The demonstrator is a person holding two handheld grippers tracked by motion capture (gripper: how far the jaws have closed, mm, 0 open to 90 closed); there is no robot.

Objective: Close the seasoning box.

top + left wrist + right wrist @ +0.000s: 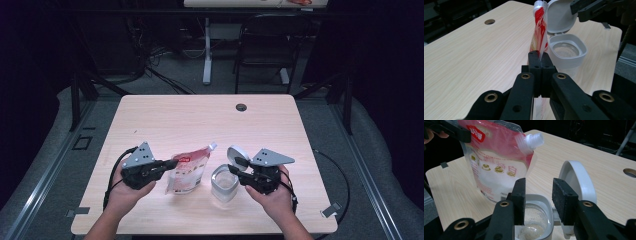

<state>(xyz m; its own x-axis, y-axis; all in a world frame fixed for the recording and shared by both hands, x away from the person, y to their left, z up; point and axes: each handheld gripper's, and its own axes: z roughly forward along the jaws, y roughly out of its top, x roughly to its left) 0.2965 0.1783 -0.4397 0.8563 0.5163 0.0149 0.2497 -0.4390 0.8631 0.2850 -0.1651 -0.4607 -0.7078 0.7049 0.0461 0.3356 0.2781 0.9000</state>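
pinching the top edge of the red-and-white spout pouch (187,173) with our left gripper (539,58), jaws clamped tight on it, we hold it upright on the table (200,117) just beside the clear container (224,183). our right gripper (539,199) hovers parted over the container's rim, by its raised white lid (579,180).

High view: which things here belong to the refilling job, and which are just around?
In the job:
- red refill pouch with spout, pinched by the left gripper
- clear container with its white flip lid open
- right gripper, jaws apart at the container's hinge

Just around:
- table's cable hole
- chair beyond the table
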